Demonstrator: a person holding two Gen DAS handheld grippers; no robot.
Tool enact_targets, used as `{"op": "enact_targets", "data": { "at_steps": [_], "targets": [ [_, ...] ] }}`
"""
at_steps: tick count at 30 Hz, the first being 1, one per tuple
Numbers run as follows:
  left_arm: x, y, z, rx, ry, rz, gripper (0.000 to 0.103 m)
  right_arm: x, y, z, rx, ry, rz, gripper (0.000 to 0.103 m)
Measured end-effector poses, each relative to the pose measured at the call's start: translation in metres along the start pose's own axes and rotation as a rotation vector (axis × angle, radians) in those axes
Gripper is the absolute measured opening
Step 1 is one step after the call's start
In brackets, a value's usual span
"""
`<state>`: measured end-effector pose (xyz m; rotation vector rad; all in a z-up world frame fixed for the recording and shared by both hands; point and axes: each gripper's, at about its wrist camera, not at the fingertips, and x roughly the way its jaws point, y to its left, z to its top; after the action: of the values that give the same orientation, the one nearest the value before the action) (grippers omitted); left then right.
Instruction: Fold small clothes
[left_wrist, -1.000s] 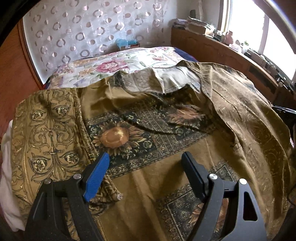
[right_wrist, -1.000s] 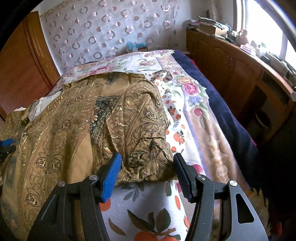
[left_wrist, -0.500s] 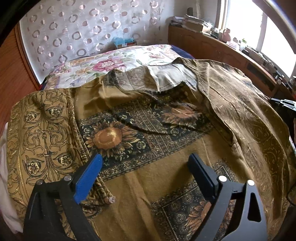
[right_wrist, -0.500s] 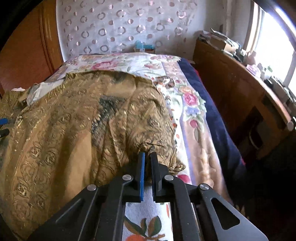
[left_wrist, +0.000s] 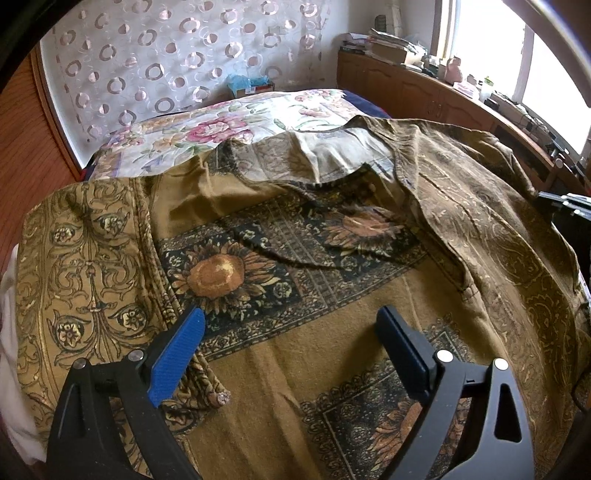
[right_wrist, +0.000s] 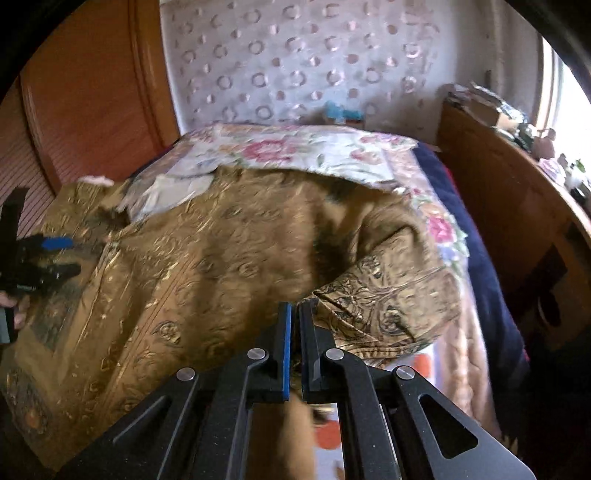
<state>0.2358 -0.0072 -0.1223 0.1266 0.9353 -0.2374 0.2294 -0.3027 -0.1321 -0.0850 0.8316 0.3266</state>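
Observation:
A brown and gold garment (left_wrist: 266, 365) with sunflower panels lies spread across the bed, its pale lining showing at the neck (left_wrist: 332, 151). My left gripper (left_wrist: 290, 314) hovers over its near part, jaws wide apart with only flat cloth below them; a rolled fold (left_wrist: 216, 393) lies by the blue left pad (left_wrist: 177, 358). My right gripper (right_wrist: 296, 306) is shut on the garment's right edge (right_wrist: 384, 306), which is lifted and bunched at the pads. The garment (right_wrist: 207, 266) looks blurred there. The left gripper (right_wrist: 48, 258) shows at the far left, held by a hand.
A floral bedspread (left_wrist: 236, 118) covers the bed behind the garment. A dark blue blanket (right_wrist: 476, 236) runs along its right side. A wooden cabinet (right_wrist: 517, 206) with clutter stands under the window, a wooden wardrobe (right_wrist: 92, 92) at the left. White cloth (left_wrist: 11, 332) lies at the left edge.
My right gripper has shut on the garment's right edge and moved left with it, rolling a little. My left gripper's jaws widened slightly; that hand stayed in place.

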Motion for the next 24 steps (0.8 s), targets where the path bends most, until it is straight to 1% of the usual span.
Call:
{"op": "enact_targets", "data": {
  "at_steps": [2, 3, 6, 9, 11, 12, 18, 19, 23, 24],
  "targets": [
    [-0.005, -0.003, 0.003, 0.013, -0.013, 0.008, 0.094, 0.008, 0.003, -0.002, -0.011, 0.020, 0.009, 0.004],
    [-0.011, -0.005, 0.007, 0.010, -0.039, 0.005, 0.094, 0.011, 0.004, -0.001, -0.011, 0.027, 0.010, 0.004],
    [-0.026, -0.006, 0.015, -0.009, -0.085, -0.026, 0.094, 0.015, -0.001, 0.000, 0.011, 0.034, 0.020, 0.004],
    [-0.039, -0.013, 0.022, -0.001, -0.119, -0.039, 0.094, 0.015, -0.003, 0.002, 0.019, 0.029, 0.014, 0.004],
    [-0.046, -0.017, 0.025, 0.011, -0.130, -0.043, 0.095, 0.014, -0.002, 0.003, 0.007, 0.024, -0.001, 0.004],
    [-0.049, -0.020, 0.025, 0.017, -0.135, -0.049, 0.094, 0.015, 0.005, 0.002, 0.003, 0.022, -0.006, 0.004],
    [-0.063, -0.034, 0.026, 0.045, -0.162, -0.073, 0.095, 0.012, 0.008, 0.001, 0.021, 0.010, -0.014, 0.004],
    [-0.063, -0.034, 0.027, 0.047, -0.164, -0.074, 0.095, 0.008, 0.007, 0.001, 0.028, -0.004, -0.011, 0.007],
    [-0.065, -0.037, 0.028, 0.044, -0.164, -0.082, 0.095, -0.014, 0.004, 0.006, 0.043, -0.079, -0.005, 0.011],
    [-0.065, -0.037, 0.027, 0.043, -0.164, -0.083, 0.095, -0.019, 0.002, 0.007, 0.045, -0.092, -0.022, 0.017]
  ]
}}
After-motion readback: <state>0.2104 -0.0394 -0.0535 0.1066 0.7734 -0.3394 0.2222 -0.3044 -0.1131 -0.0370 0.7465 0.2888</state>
